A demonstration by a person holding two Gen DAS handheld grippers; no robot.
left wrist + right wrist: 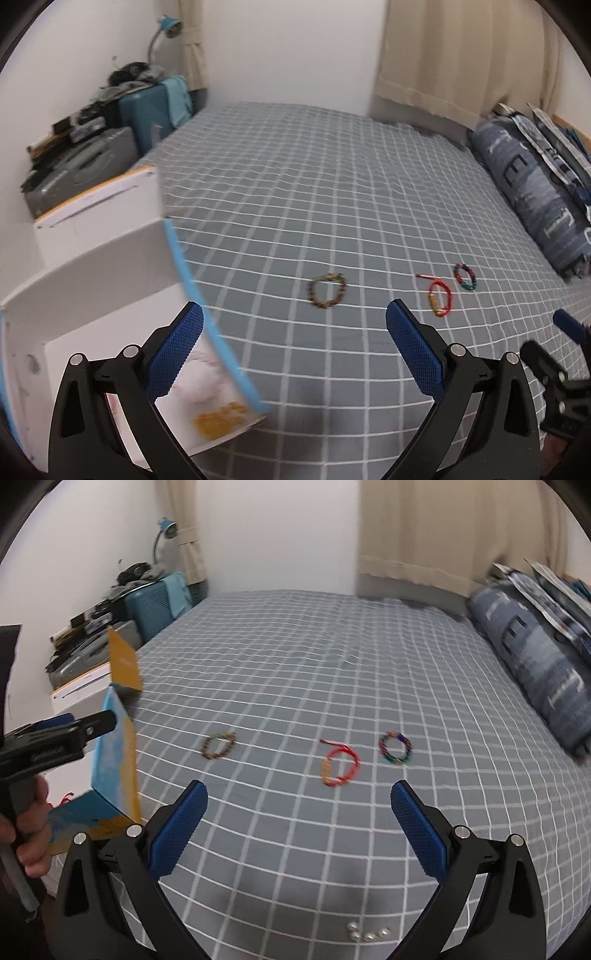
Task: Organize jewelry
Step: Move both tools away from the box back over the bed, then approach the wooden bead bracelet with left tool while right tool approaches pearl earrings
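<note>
My left claw (294, 325) and right claw (298, 805) are both spread wide, holding nothing. Three bracelets lie apart on the checked bedspread (295, 657): brown (218, 745), red (340, 767), multicoloured (395, 748). The box (110, 314) stands left; its lettering is unreadable.

Brown bracelet (218, 745): I see it flat on the bed.
Red bracelet (340, 763): flat, middle.
Multicolour bracelet (395, 748): flat, rightmost.
Silver beads (367, 932): nearest me.

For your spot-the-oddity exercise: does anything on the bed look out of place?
Yes: small silver beads lie loose near the front edge, apart from the three bracelets lined up farther back.
</note>
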